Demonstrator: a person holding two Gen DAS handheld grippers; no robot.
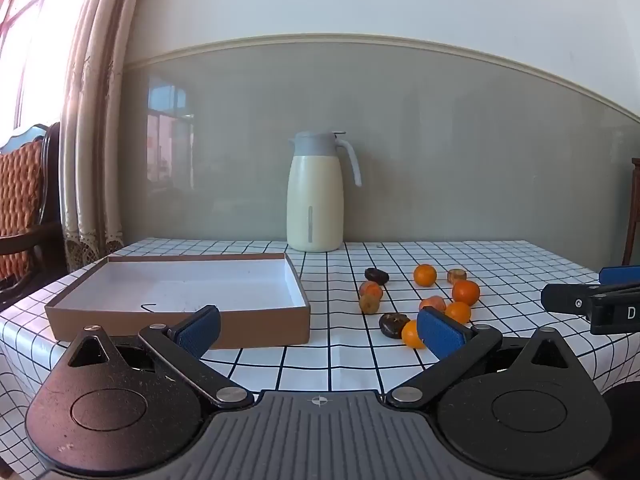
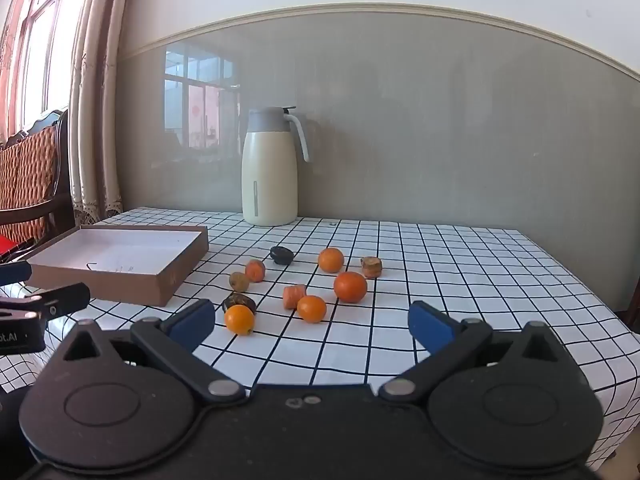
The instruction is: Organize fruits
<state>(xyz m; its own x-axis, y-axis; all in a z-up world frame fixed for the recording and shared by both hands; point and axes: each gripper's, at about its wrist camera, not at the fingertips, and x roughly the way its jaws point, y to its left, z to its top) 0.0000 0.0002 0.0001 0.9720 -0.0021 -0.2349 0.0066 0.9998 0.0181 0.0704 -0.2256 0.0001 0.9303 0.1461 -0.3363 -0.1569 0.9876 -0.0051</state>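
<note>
One orange (image 1: 412,334) sits half hidden behind the wide-open left gripper (image 1: 320,330); right gripper (image 2: 312,322) gapes empty.

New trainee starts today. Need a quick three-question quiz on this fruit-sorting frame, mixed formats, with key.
1. True or false: the cardboard box already holds fruit.
2. Which stands against the back wall? A) thermos jug B) kettle on a stove C) vase of flowers
3. Fill in: the left tongs and right tongs are both ____.

Key: 1 false, it holds no fruit; the oranges lie loose on the checked tablecloth. 2 A. 3 open, nothing between them.
</note>
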